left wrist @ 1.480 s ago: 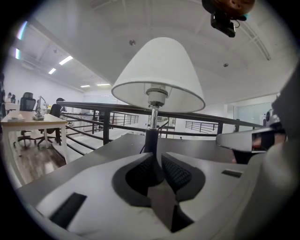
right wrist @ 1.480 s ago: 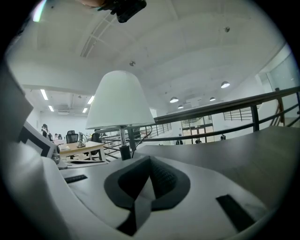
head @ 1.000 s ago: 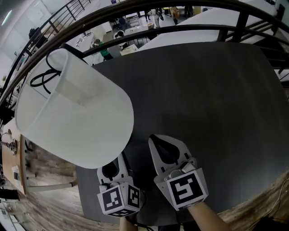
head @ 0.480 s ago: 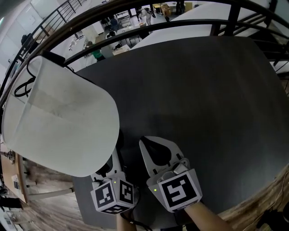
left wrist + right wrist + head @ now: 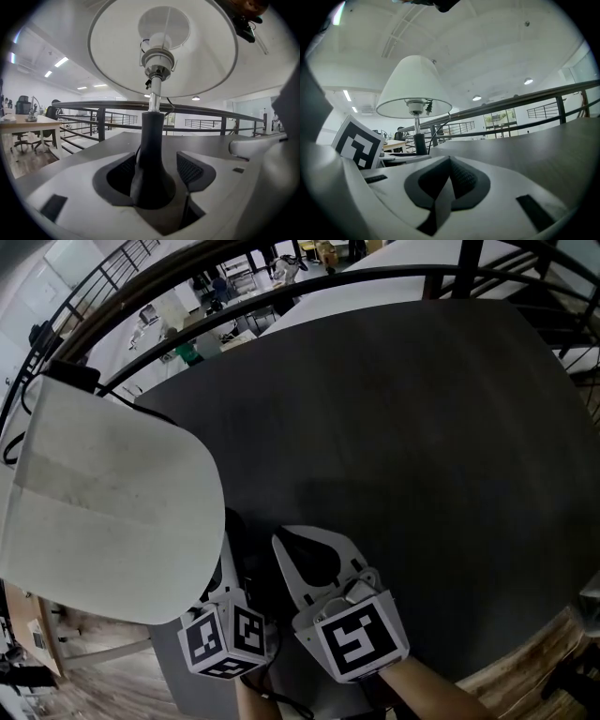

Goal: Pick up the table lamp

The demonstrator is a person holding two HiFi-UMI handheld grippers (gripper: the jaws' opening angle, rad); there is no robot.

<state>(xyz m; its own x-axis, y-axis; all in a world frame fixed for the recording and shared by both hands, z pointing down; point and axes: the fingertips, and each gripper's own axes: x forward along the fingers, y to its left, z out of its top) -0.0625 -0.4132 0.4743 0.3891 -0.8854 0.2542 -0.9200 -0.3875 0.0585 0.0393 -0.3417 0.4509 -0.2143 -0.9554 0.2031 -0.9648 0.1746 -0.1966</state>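
Observation:
The table lamp has a white shade (image 5: 103,493) and a black flared base (image 5: 151,150) that stands on the dark table (image 5: 403,427). My left gripper (image 5: 157,164) reaches under the shade, and only its marker cube (image 5: 225,643) shows clearly in the head view. Its jaws have just been opening and now stand wide on either side of the lamp's base, with the pads (image 5: 190,168) off it. My right gripper (image 5: 292,545) lies just right of the left one with its jaws closed together and nothing in them (image 5: 447,176). It sees the lamp (image 5: 415,86) to its left.
A dark metal railing (image 5: 281,292) curves round the table's far edge, with an office floor beyond and below. The lamp's black cord (image 5: 438,126) runs off behind the base. Wooden floor (image 5: 84,681) shows past the table's near left edge.
The left gripper has moved further in under the shade, and its jaws stand wider round the lamp's base. In the head view the shade has drifted left and down. The right gripper stays shut.

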